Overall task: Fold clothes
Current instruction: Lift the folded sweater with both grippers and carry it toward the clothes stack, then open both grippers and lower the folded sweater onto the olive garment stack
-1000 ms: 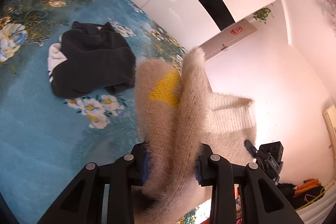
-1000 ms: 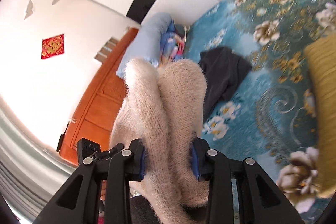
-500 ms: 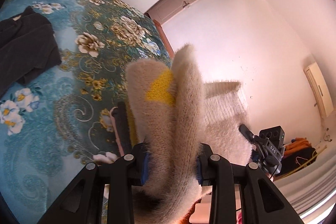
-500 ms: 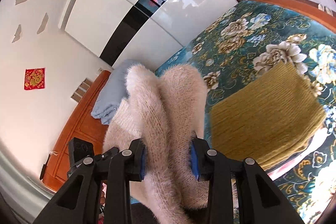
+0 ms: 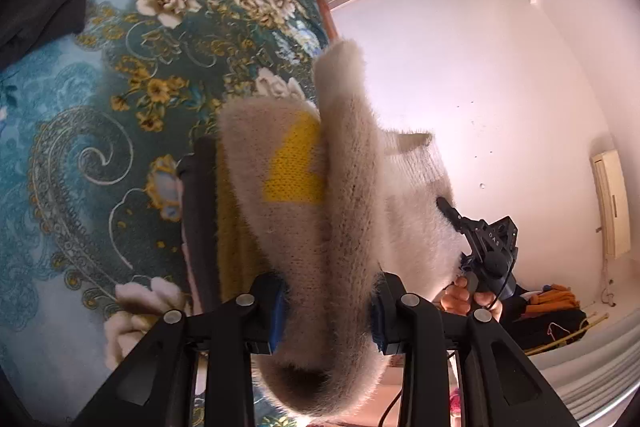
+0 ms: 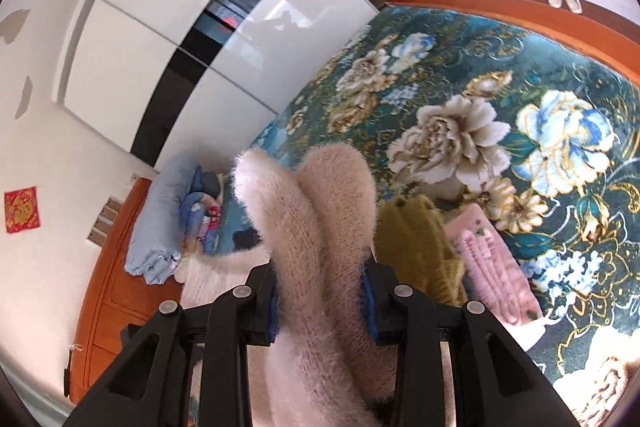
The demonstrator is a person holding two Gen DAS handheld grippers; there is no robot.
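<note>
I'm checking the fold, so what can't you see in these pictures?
- Left wrist view: the sweater hides the stack beneath it.
- Right wrist view: sweater covers most of the yellow knit.
- Both views: the sweater's lower part is cut off by the frame edge.

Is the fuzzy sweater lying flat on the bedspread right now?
No, the fuzzy sweater is bunched between the left gripper fingers and lifted above the bedspread.

Beige sweater (image 5: 352, 187) with yellow patch; teal floral bedspread (image 6: 500, 75).
</note>
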